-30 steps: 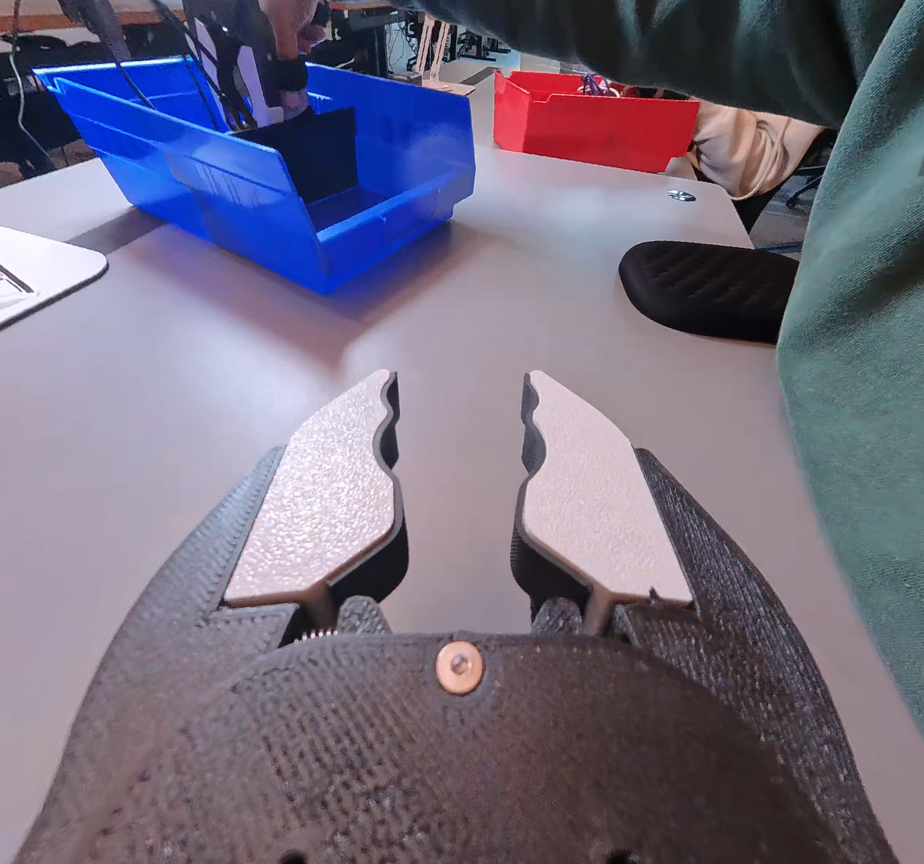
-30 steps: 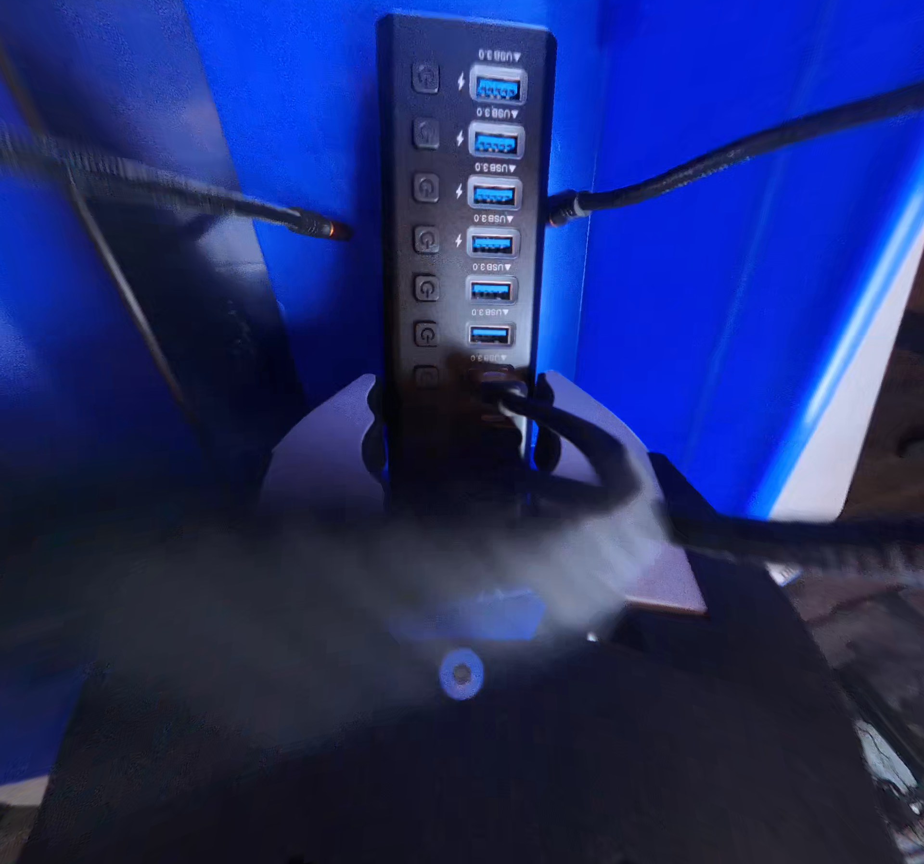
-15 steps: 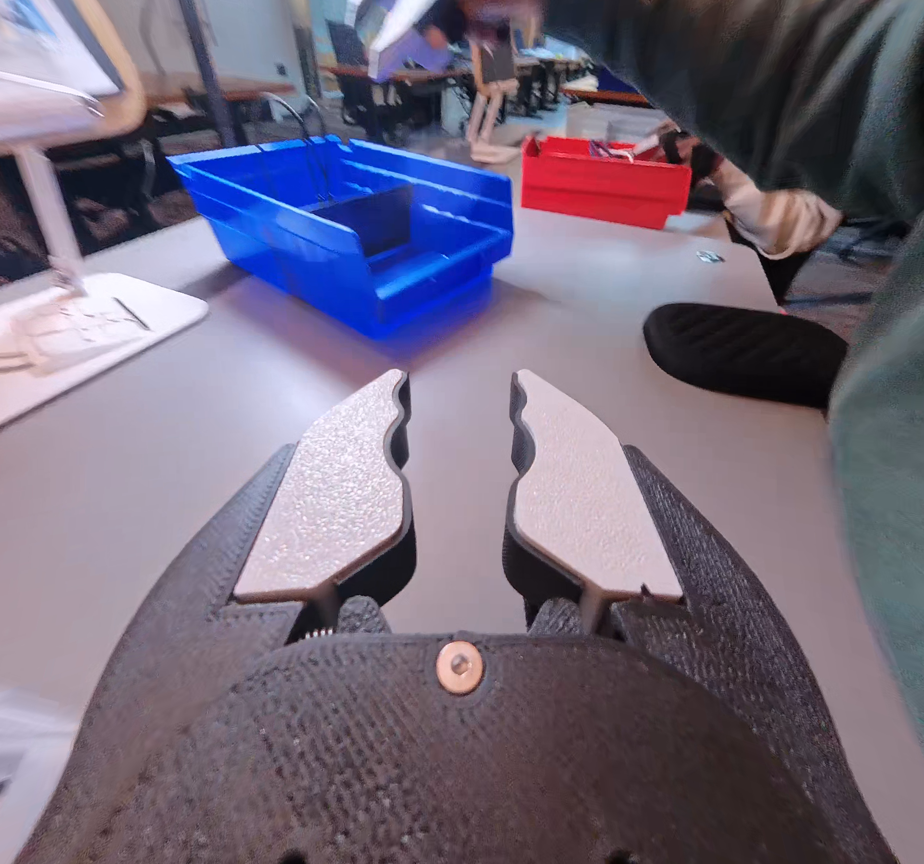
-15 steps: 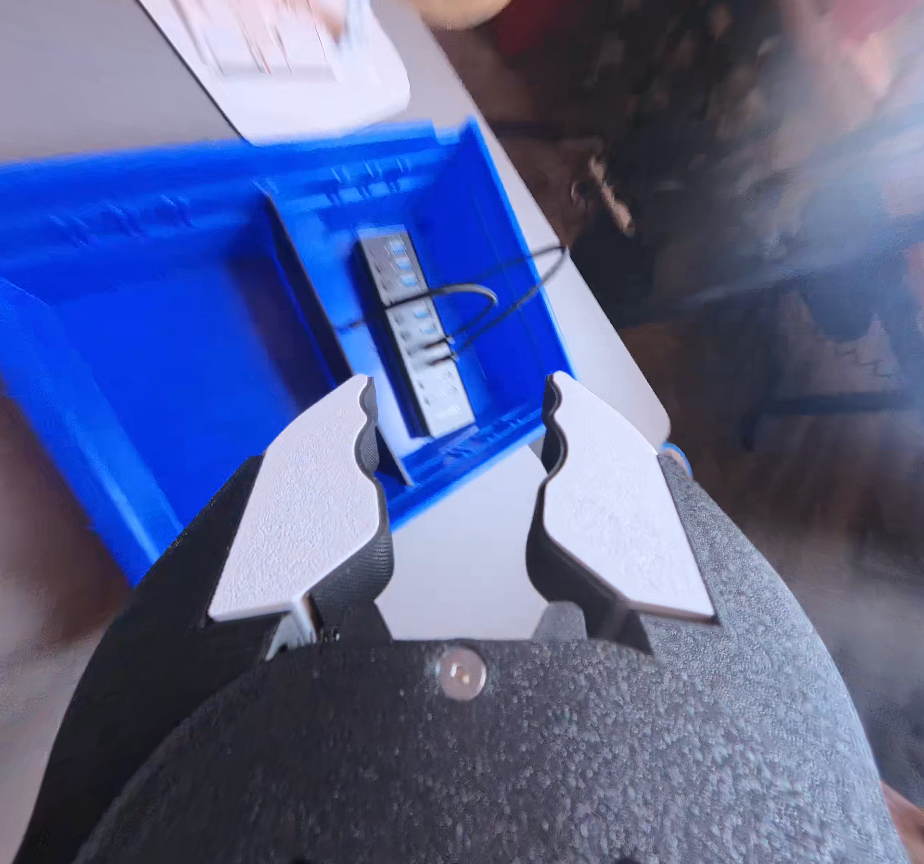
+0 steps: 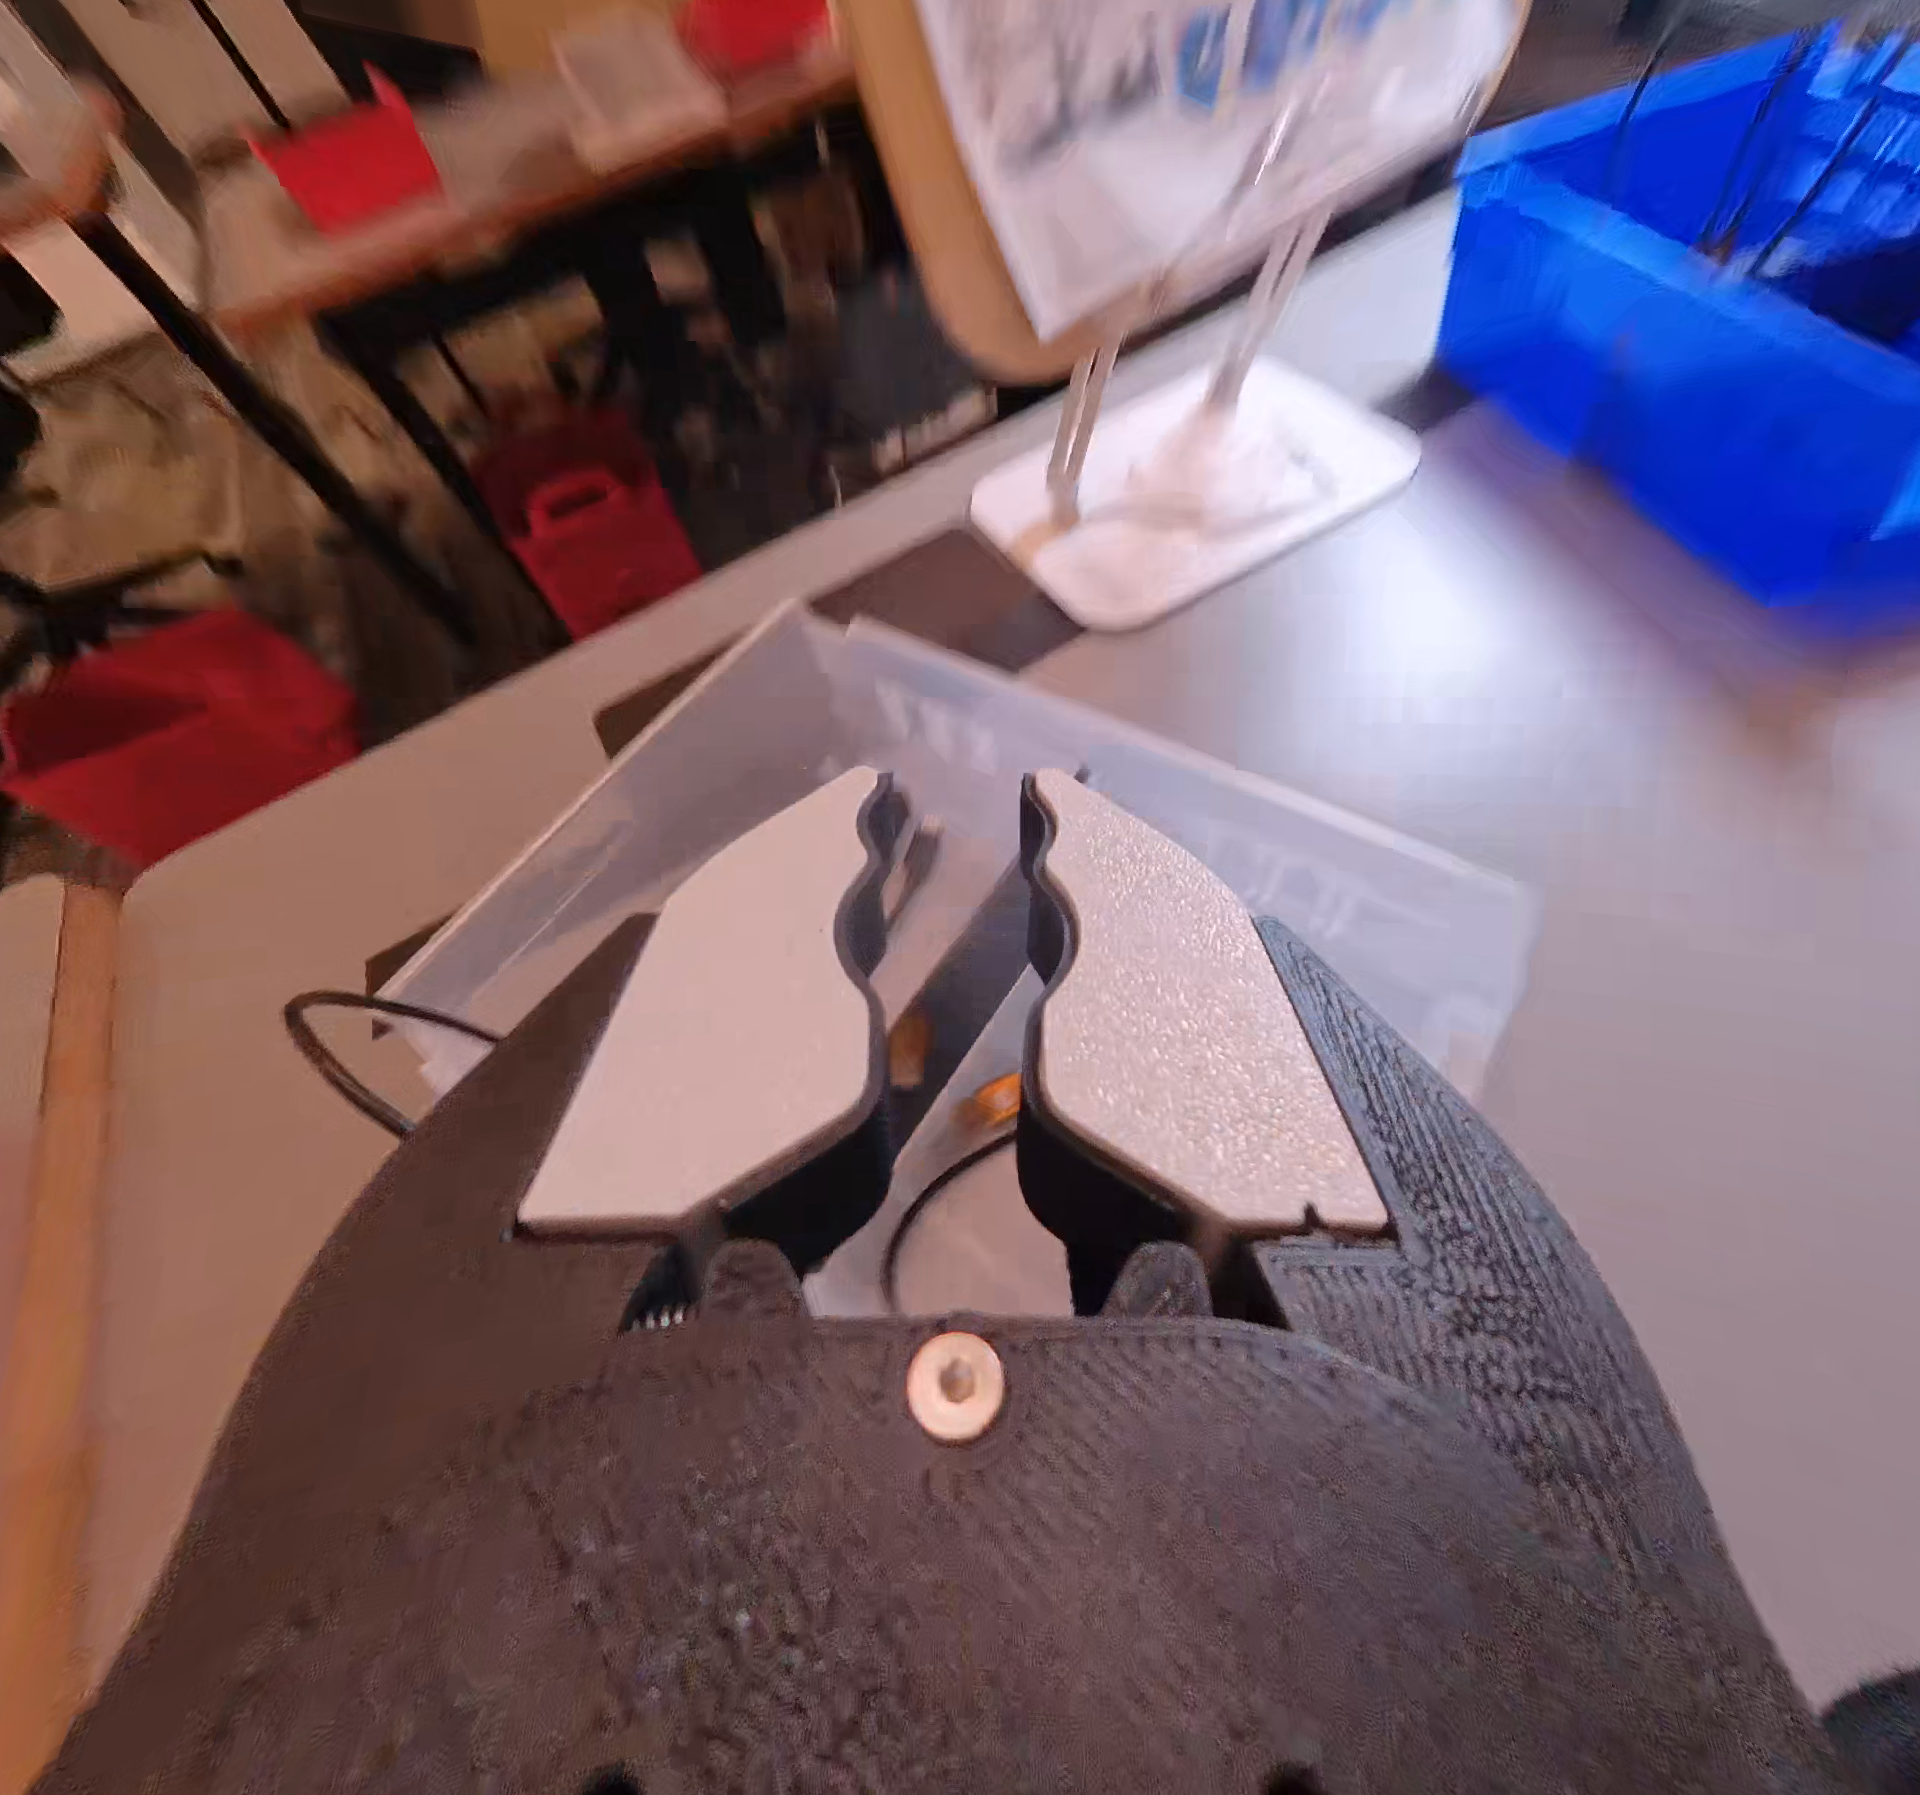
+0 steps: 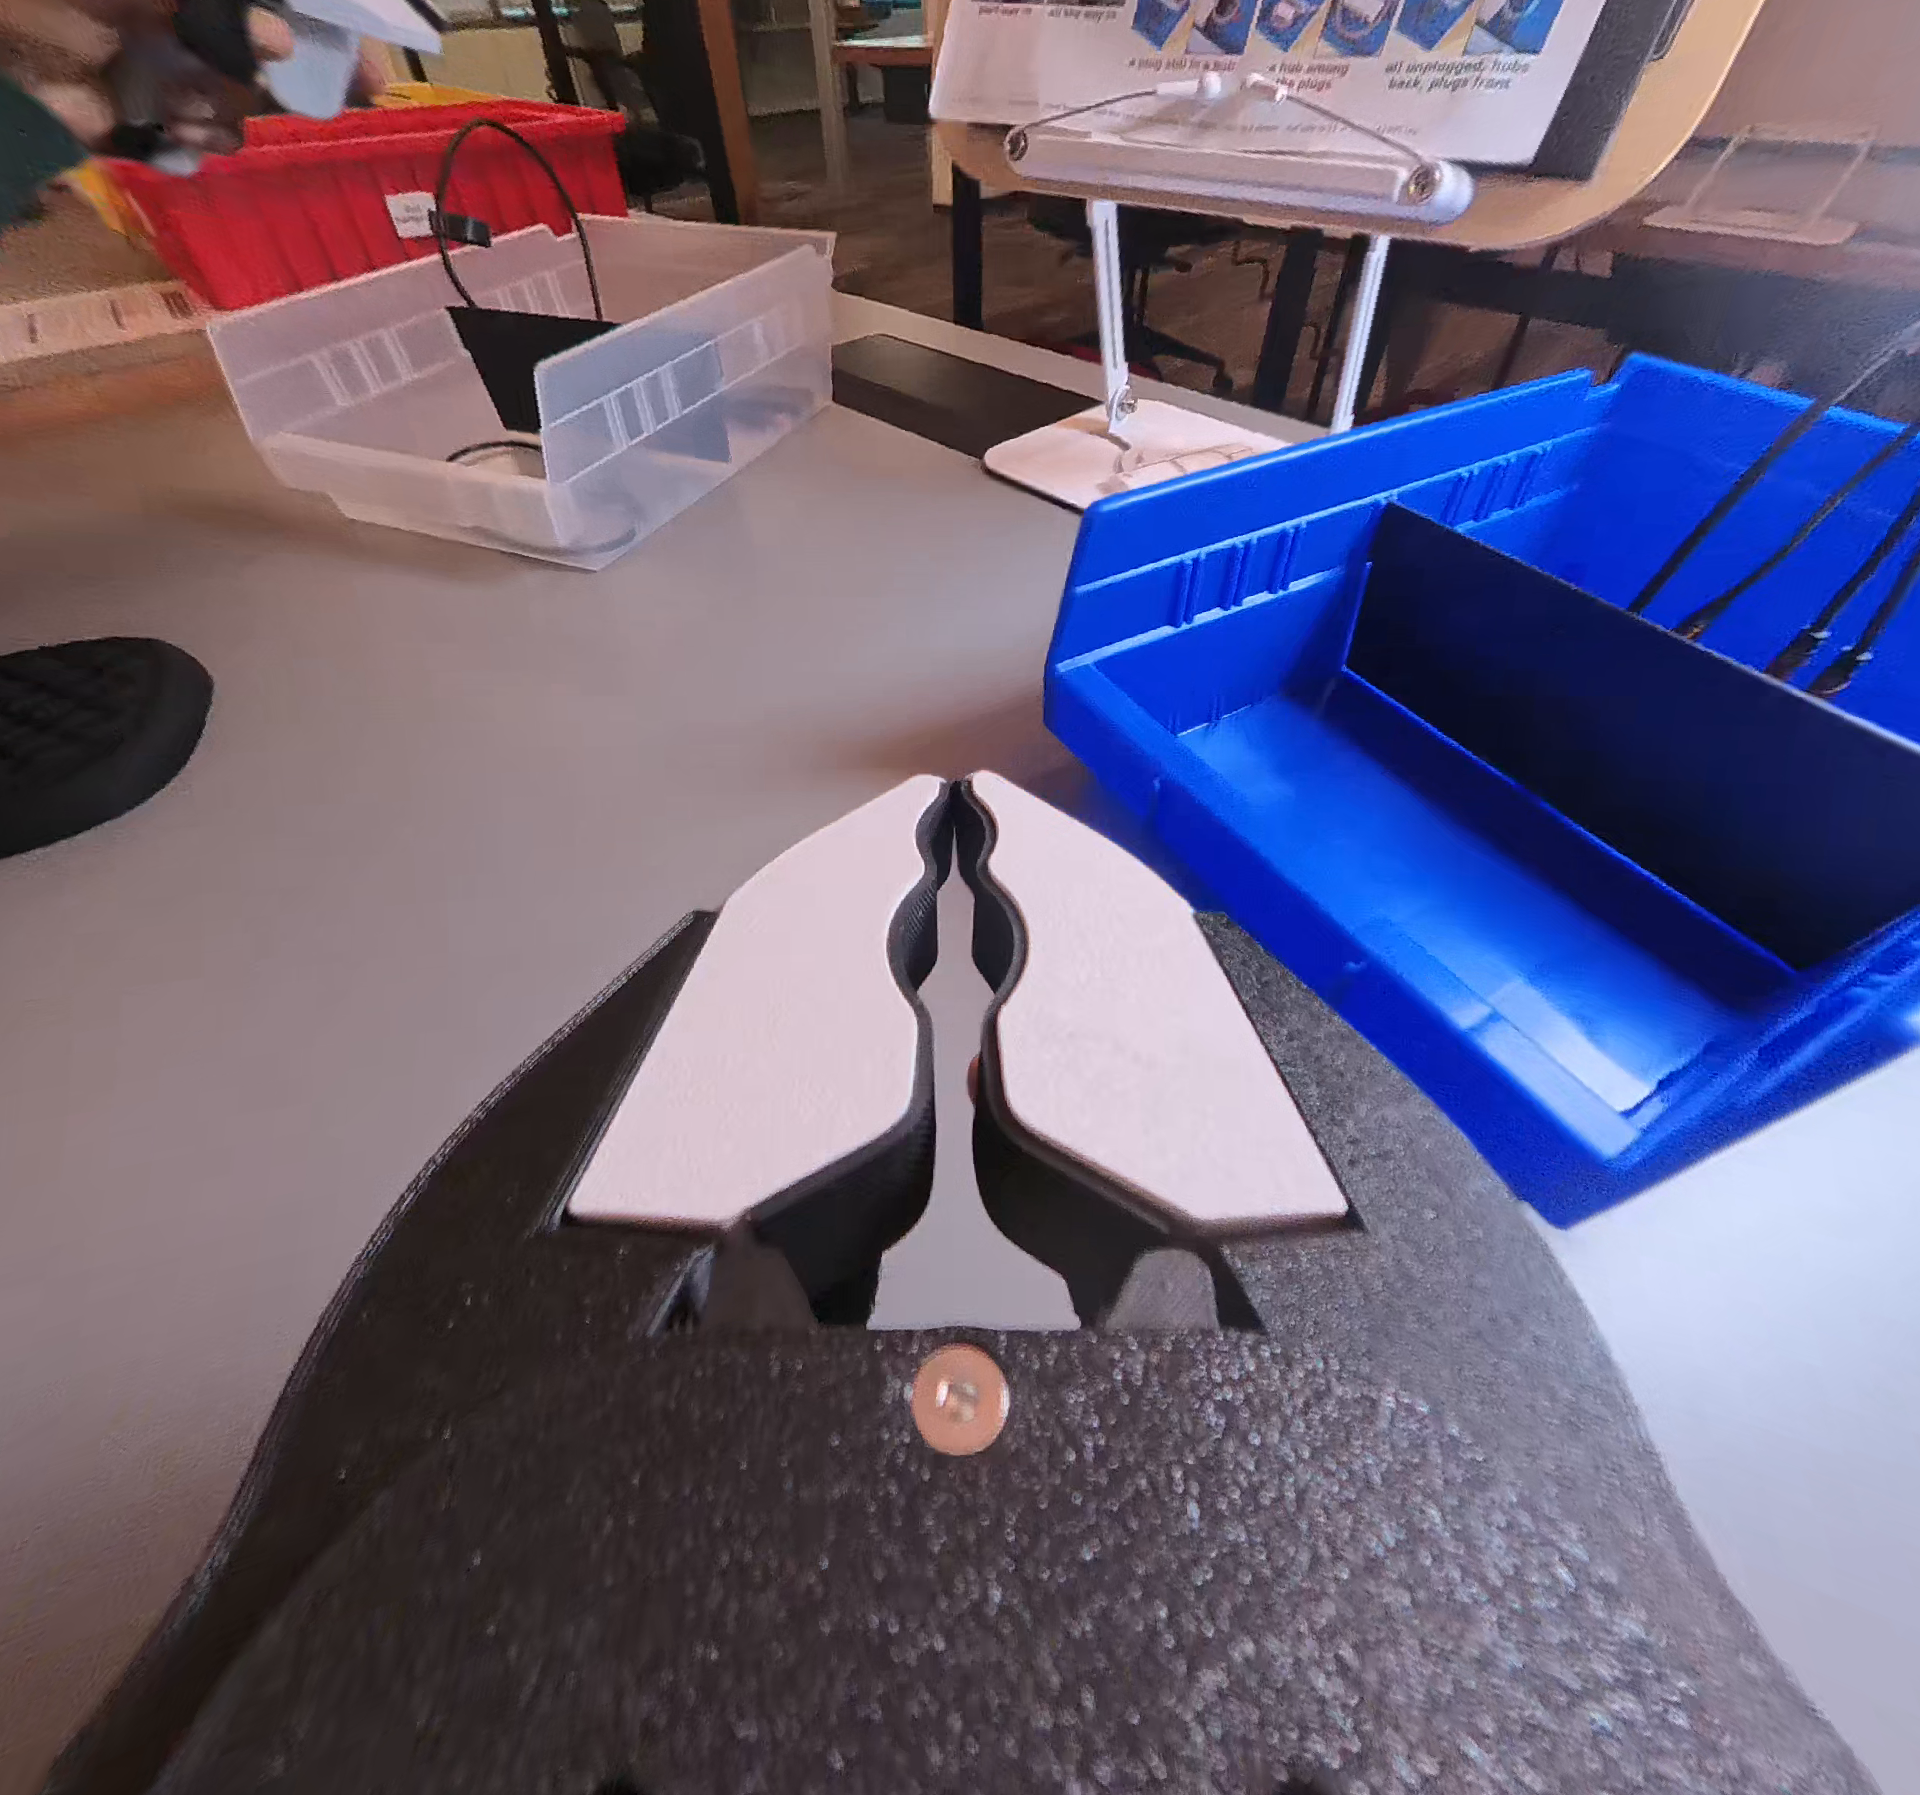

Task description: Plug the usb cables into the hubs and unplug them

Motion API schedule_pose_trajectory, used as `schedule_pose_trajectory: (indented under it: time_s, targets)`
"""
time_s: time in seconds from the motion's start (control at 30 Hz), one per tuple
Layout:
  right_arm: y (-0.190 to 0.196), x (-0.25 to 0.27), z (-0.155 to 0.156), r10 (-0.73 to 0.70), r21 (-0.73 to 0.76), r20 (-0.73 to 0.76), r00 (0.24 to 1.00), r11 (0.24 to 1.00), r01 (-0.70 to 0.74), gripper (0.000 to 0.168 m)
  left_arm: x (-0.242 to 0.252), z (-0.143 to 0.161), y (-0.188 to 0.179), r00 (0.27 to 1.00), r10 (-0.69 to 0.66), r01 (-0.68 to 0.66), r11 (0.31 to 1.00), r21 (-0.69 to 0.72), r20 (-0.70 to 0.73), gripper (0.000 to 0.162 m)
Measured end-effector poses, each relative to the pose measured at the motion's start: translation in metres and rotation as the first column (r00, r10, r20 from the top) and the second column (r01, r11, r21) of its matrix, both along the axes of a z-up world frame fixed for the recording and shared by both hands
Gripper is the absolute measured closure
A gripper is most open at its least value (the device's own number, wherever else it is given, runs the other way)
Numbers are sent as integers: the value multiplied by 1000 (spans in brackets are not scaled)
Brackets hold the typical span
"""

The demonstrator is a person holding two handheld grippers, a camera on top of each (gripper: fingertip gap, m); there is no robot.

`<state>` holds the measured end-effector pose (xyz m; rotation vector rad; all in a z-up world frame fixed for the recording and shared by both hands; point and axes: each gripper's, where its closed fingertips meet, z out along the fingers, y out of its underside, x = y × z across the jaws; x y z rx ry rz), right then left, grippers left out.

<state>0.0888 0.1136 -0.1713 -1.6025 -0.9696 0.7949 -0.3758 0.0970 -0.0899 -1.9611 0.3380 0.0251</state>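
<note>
Over the clear bin (image 5: 1299, 872) hangs the left gripper (image 5: 951, 795), its fingers spread a little way with nothing between them. Through the gap I can see a dark strip and two small orange bits lying in the bin, too blurred to name, and a thin black cable (image 5: 343, 1049) looping out over the bin's near-left rim onto the bench (image 5: 1507, 706). That view is smeared by motion, so whether the fingertips touch anything inside I cannot tell.

Low over bare bench sits the right gripper (image 6: 954, 791), fingers pressed nearly together at the tips and empty. Just to its right stands the blue bin (image 6: 1247, 602), its near corner close beside the fingertips. A dark divider (image 6: 1610, 758) splits that bin: the front part is bare, and behind the divider several black cables (image 6: 1787, 540) slant down with their plug ends near it. No hub shows in this view.

Ahead and to the left of the right gripper the bench lies open as far as the clear bin (image 6: 416, 374), which has a black divider and a cable arching above it. A red bin (image 6: 332, 197) stands behind that one. Between the two bins, at the far edge, a white stand (image 6: 1122, 446) holds up an instruction sheet. A black pad (image 6: 83, 727) lies at the left edge.
</note>
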Motion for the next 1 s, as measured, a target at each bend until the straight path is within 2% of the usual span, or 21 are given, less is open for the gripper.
schedule_pose_trajectory:
  time_s: [0.1, 0.2, 0.27, 0.37, 0.47, 0.5, 0.53, 0.57, 0.6, 0.67, 0.7, 0.73, 0.8, 0.87, 0.93, 1.0]
  targets:
    - [-3, -7, -1, 25, -6, -33, 999, 1000, -25, 167, -34, -33, 34, 994, -22, -4, 972, -237, -107, 136]
    - [-5, -11, -3, 47, 26, -34, 998, 999, -46, 161, -57, -74, 65, 954, -93, -41, 903, -429, -286, 131]
    - [-7, -12, -2, 64, 43, -47, 997, 997, -62, 157, -62, -107, 83, 929, -169, -40, 839, -543, -330, 123]
    - [-12, -12, 6, 86, 52, -90, 992, 995, -82, 149, -67, -154, 97, 901, -278, -38, 714, -699, -333, 113]
    - [-10, -6, 10, 71, 47, -126, 989, 997, -65, 146, -70, -188, 97, 889, -350, -33, 593, -805, -294, 105]
    - [-9, -5, 10, 67, 40, -137, 988, 997, -62, 146, -65, -191, 99, 904, -354, 7, 573, -820, -239, 115]
    - [-9, -4, 8, 66, 29, -142, 988, 998, -62, 146, -66, -192, 101, 912, -346, 16, 568, -823, -221, 111]
    - [-8, -4, 6, 64, 18, -143, 988, 998, -62, 146, -65, -193, 99, 925, -335, 40, 554, -831, -179, 116]
    - [-7, -5, 4, 65, 10, -143, 988, 998, -64, 146, -66, -193, 101, 935, -311, 39, 566, -824, -170, 129]
    - [-8, -6, 4, 75, 8, -140, 987, 997, -75, 146, -67, -193, 96, 925, -338, 49, 558, -828, -173, 129]
    - [-9, -6, 4, 77, 15, -137, 988, 997, -76, 146, -71, -192, 93, 912, -351, 19, 550, -835, -211, 129]
    - [-10, -7, 5, 79, 25, -133, 988, 997, -76, 146, -77, -188, 93, 894, -355, -23, 571, -821, -272, 129]
    - [-12, -7, 6, 85, 33, -132, 988, 996, -81, 146, -76, -164, 92, 892, -333, -26, 639, -769, -307, 130]
    - [-15, -8, 8, 94, 34, -139, 986, 995, -90, 146, -63, -120, 93, 906, -300, 25, 741, -671, -299, 130]
    - [-18, -11, 9, 107, 36, -142, 984, 994, -103, 146, -40, -60, 91, 924, -280, 112, 850, -515, -261, 130]
    - [-22, -16, 11, 126, 45, -141, 982, 992, -121, 146, -8, 5, 81, 936, -295, 224, 919, -324, -192, 130]
